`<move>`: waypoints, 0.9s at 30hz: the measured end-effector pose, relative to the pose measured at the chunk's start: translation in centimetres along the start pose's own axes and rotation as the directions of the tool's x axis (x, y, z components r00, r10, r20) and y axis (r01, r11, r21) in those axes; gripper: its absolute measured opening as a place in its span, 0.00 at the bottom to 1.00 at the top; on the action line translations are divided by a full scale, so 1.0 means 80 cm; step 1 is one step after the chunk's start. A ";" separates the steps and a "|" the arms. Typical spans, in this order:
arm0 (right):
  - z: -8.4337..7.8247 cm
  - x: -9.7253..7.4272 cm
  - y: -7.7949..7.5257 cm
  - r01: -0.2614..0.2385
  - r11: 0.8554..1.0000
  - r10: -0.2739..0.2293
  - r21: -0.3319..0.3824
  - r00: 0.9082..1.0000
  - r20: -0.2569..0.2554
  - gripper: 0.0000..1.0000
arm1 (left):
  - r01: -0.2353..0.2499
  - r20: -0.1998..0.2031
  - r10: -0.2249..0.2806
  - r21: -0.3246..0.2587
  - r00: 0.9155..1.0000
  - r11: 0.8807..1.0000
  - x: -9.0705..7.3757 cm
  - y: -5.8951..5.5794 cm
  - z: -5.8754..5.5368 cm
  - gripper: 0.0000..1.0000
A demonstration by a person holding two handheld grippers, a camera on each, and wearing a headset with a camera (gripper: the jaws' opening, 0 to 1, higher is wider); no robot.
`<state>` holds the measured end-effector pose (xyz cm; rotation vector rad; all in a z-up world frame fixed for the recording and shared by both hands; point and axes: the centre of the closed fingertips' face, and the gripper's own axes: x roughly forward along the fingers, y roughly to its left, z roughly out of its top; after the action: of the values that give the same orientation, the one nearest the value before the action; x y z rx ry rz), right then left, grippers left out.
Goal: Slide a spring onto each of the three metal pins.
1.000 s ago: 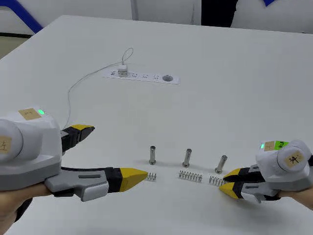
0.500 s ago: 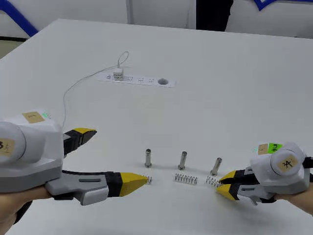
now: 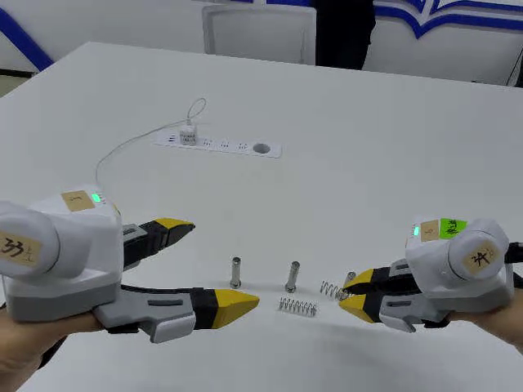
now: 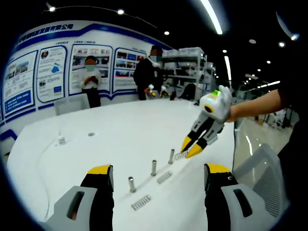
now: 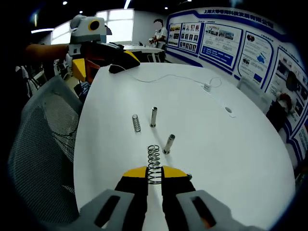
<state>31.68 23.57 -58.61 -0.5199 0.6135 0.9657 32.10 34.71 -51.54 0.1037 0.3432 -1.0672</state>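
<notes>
Shiny metal pins (image 3: 235,272) and springs (image 3: 297,306), matt white table (image 3: 368,147).

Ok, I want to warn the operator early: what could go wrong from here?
1. The right gripper pinches the spring at one end only. Most of it sticks out free, so it may bend or pop out when pressed over a pin.
2. The right pin stands just beside those jaw tips. If it is loose, a nudge could tip it.
3. The left gripper hangs open close to the left pin and might knock it.
</notes>
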 end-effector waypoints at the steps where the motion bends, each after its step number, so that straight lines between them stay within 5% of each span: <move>1: 0.007 -0.001 0.003 -0.006 1.000 0.006 -0.009 1.000 0.007 0.10 | 0.007 -0.009 -0.007 0.013 1.000 1.000 0.002 -0.002 -0.001 0.78; 12: 0.064 -0.007 0.039 -0.064 0.992 0.070 -0.113 0.996 0.049 0.10 | 0.101 -0.069 -0.095 0.096 0.993 0.990 0.029 -0.033 -0.015 0.71; 27: 0.091 -0.002 0.072 -0.116 0.972 0.130 -0.203 0.990 0.056 0.10 | 0.200 -0.078 -0.189 0.180 0.979 0.963 0.033 -0.052 -0.013 0.47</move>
<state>28.39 30.95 -54.07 -0.6287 0.4937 1.1657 29.39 30.76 -53.03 0.2752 0.3118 -1.2928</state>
